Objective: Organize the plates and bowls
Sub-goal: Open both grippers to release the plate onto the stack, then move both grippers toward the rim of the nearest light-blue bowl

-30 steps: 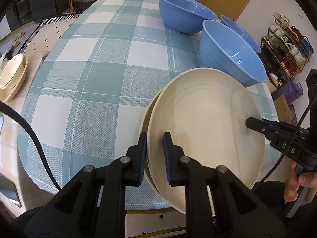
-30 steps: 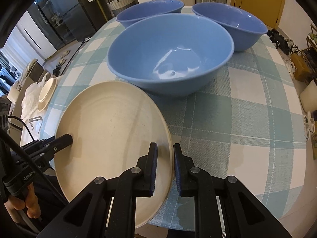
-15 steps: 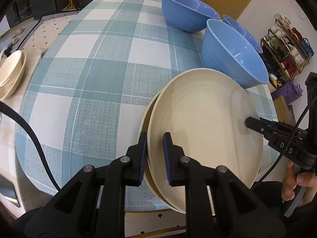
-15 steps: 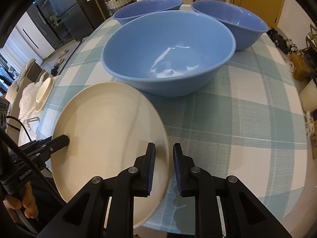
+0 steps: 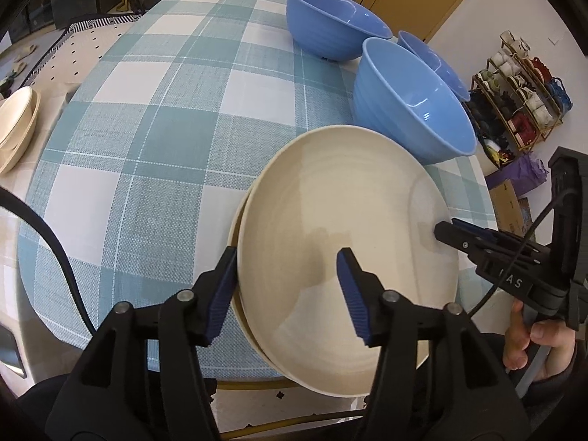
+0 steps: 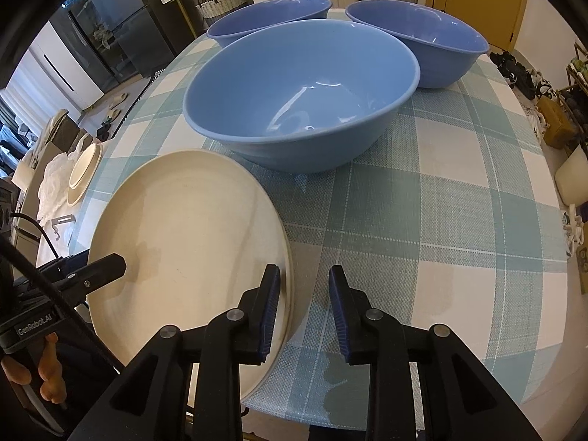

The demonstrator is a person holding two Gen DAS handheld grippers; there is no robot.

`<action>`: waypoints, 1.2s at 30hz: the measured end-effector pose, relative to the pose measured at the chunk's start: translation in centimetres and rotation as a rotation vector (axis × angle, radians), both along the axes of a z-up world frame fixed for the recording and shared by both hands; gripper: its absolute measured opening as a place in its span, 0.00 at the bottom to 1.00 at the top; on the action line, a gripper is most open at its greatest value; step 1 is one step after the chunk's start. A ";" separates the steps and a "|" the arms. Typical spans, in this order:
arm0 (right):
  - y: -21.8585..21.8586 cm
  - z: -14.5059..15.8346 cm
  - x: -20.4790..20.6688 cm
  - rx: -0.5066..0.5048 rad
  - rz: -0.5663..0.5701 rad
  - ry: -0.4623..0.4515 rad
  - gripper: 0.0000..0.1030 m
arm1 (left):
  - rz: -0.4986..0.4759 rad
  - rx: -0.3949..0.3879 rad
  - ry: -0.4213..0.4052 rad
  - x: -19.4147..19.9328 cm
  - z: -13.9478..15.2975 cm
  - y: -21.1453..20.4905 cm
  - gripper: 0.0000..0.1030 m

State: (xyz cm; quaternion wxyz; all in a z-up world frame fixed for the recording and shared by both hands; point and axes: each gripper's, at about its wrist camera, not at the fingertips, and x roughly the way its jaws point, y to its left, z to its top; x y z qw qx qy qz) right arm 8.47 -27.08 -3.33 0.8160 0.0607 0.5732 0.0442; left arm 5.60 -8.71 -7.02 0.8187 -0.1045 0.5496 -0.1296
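Both grippers letting go of the cream plates at the near table edge.

The left gripper [image 5: 286, 290] is opening, its pads clear of the top plate [image 5: 341, 220], whose rim lies between them; the right gripper [image 6: 303, 308] is opening too, astride the opposite rim. The plates look stiff, glazed, slippery and breakable, likely weighty stacked, so pinch the rim squarely; the nearest blue bowl [image 6: 301, 95] sits just beyond.
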 end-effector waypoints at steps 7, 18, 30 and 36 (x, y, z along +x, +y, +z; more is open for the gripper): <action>0.1 0.2 0.0 -0.002 0.001 -0.005 0.26 | 0.052 0.053 -0.047 -0.3 1.5 1.4 0.72; -0.9 1.9 -1.1 -0.015 0.013 -0.051 0.70 | 0.029 0.095 -0.062 -0.2 2.0 2.3 0.74; -3.2 7.8 -4.0 -0.025 -0.012 -0.163 0.84 | 0.039 0.117 -0.165 -0.8 8.0 3.4 0.76; -3.5 12.0 -4.5 -0.034 -0.023 -0.238 0.84 | 0.027 0.117 -0.223 0.5 11.8 3.9 0.76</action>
